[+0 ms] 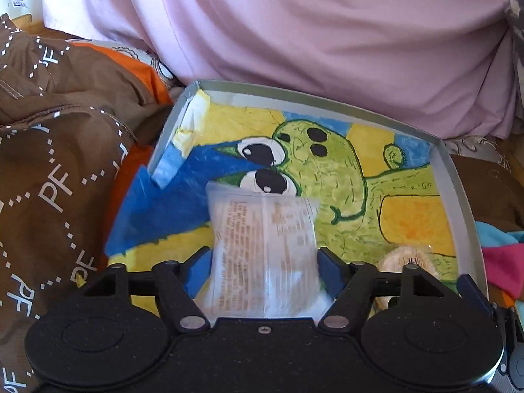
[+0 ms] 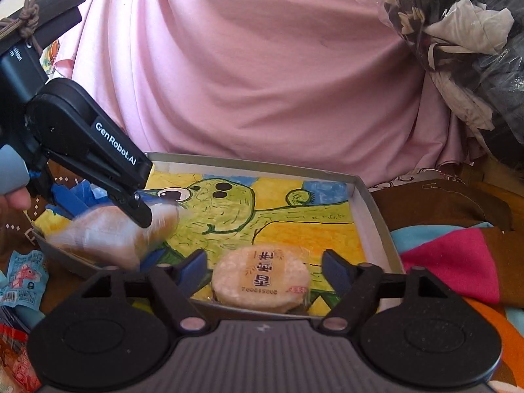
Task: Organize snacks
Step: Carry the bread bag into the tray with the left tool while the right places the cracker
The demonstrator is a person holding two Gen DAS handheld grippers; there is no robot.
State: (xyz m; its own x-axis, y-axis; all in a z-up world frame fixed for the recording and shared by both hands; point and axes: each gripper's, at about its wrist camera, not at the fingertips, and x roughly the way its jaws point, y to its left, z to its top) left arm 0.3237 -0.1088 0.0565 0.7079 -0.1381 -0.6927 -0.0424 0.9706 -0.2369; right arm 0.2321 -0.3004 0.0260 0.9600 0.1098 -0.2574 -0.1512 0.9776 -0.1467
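A shallow grey tray [image 1: 458, 177] [image 2: 376, 203], lined with a green cartoon drawing, lies on the bedding. My left gripper [image 1: 265, 258] is shut on a clear snack packet [image 1: 262, 245] printed with small text and holds it over the tray's near left part. From the right wrist view the same left gripper [image 2: 111, 216] shows at the tray's left edge with the blurred packet [image 2: 98, 239]. A round wrapped rice cracker [image 2: 262, 278] [image 1: 406, 262] lies in the tray's near right corner. My right gripper [image 2: 265, 267] is open, with a finger on each side of the cracker and not touching it.
A big pink cloth [image 2: 262, 82] rises behind the tray. Brown patterned fabric [image 1: 59, 163] is bunched to the left. Loose snack packets, blue [image 2: 23, 278] and red [image 2: 13, 360], lie left of the tray. A plastic bag of dark clothes [image 2: 458, 49] and pink fabric [image 2: 458, 262] sit to the right.
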